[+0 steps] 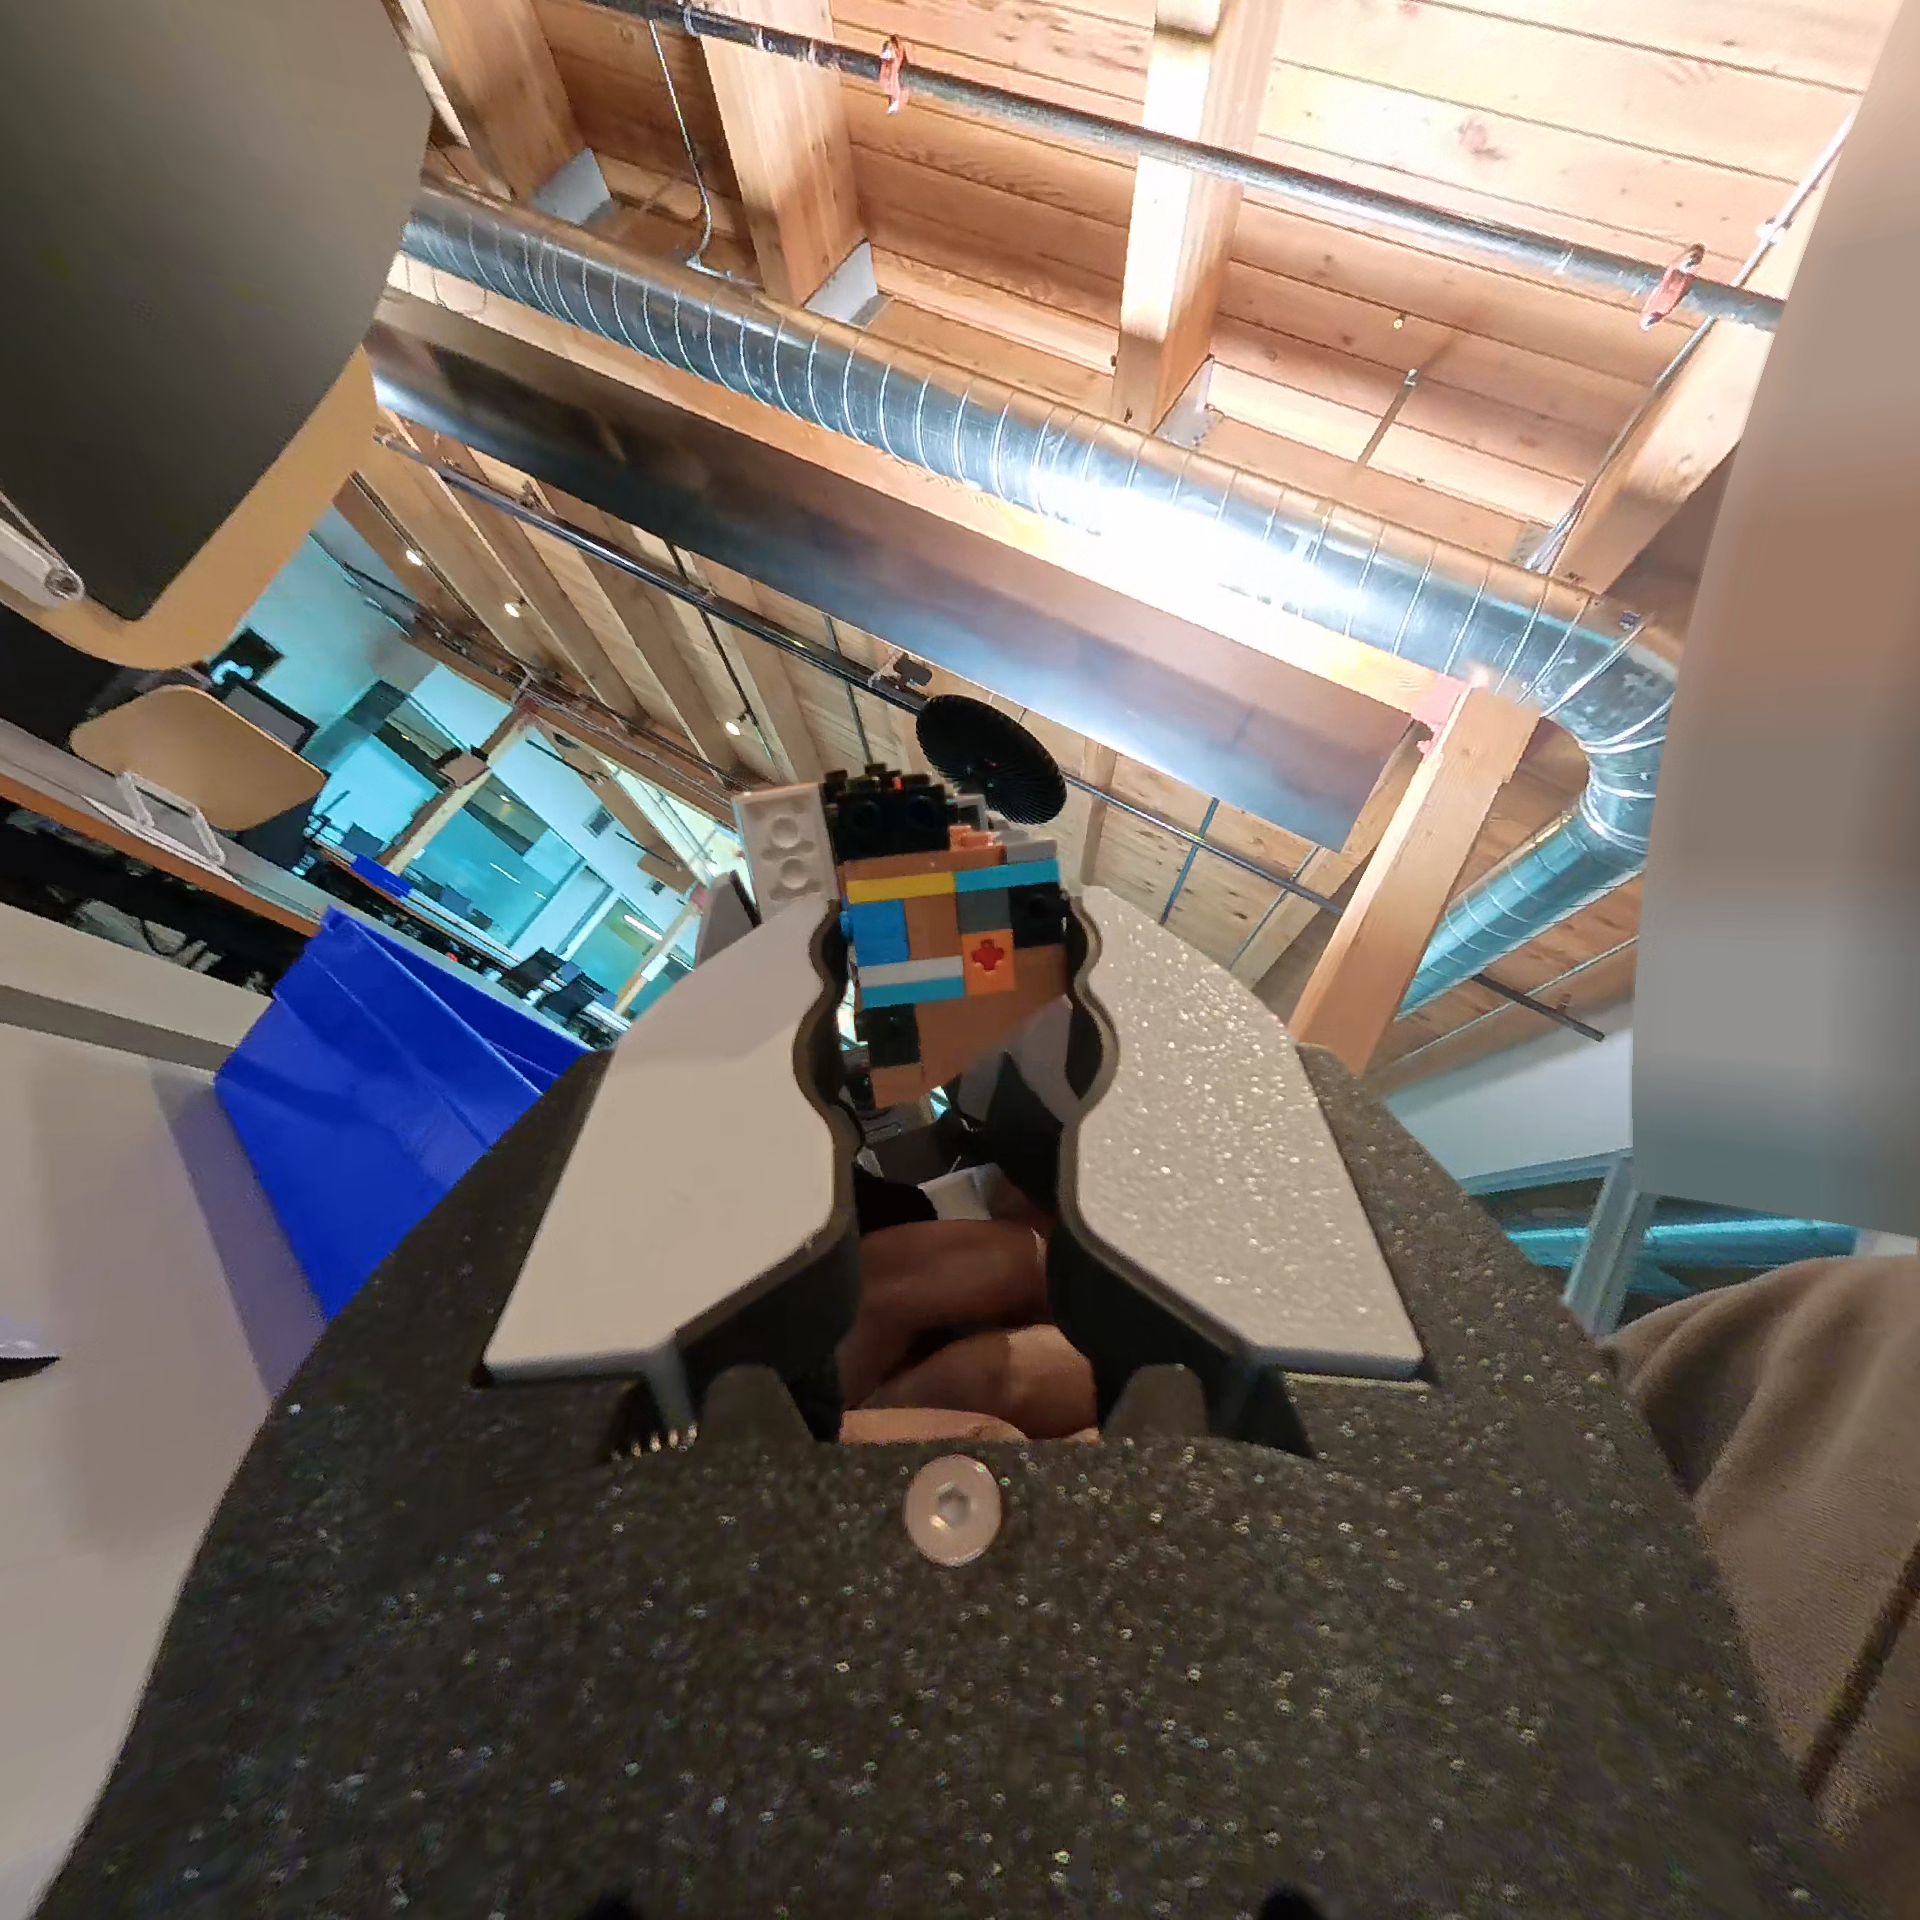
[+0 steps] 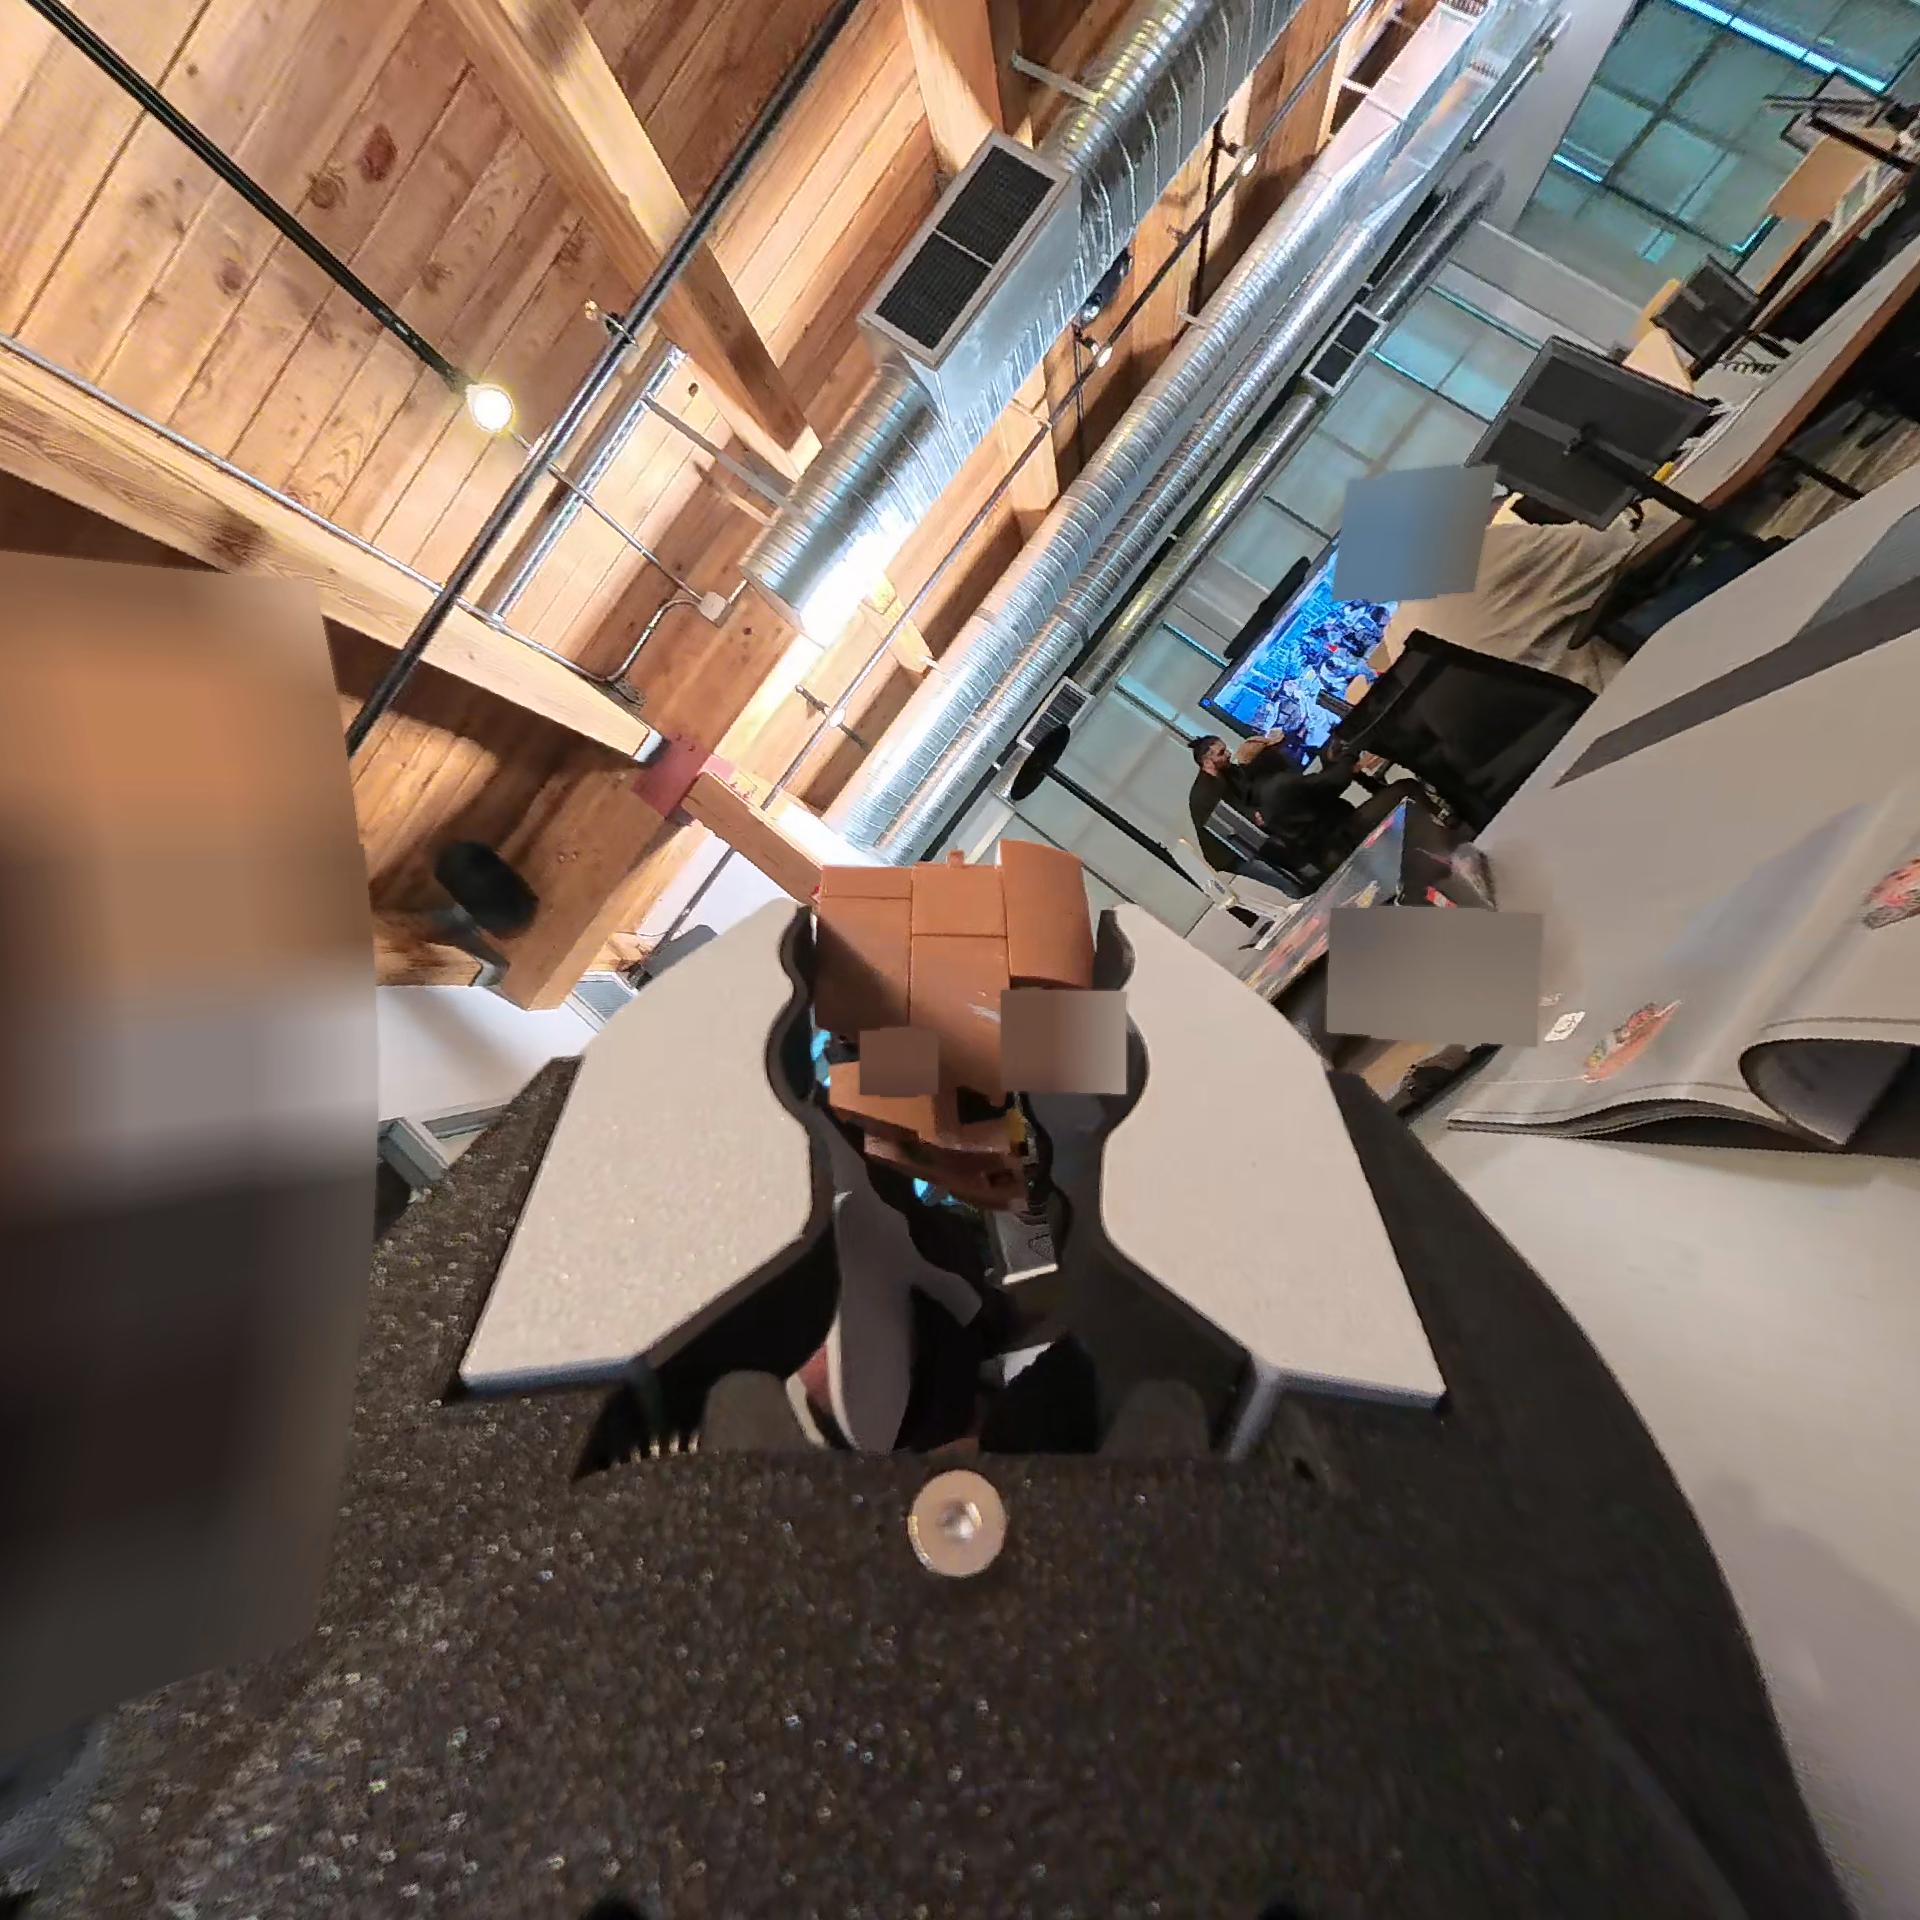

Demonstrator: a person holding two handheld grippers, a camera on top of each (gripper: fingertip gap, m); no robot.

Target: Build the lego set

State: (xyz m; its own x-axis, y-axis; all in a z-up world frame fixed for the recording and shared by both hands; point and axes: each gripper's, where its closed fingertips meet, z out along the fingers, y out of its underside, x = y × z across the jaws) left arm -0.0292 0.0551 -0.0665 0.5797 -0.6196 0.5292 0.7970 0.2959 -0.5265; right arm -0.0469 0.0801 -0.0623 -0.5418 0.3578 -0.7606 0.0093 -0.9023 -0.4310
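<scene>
Up toward the ceiling | lego model point(image 1: 940, 951) between both tools — left gripper point(image 1: 951, 966) and right gripper point(image 2: 961, 987) each closed on it | long axis runs near-to-far, away from each camera

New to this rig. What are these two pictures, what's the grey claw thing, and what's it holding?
There is no robot: a person holds a two-finger gripper in each hand, and a wide-angle camera on each looks along its grey fingers. Both cameras tilt up toward a wooden ceiling with metal ducts.

Left wrist view: the left gripper is shut on a multicoloured lego build with a black disc on top.

Right wrist view: the right gripper is shut on a brown lego build. It may be the same model's other side; I cannot tell. An open booklet lies on the grey table.
</scene>
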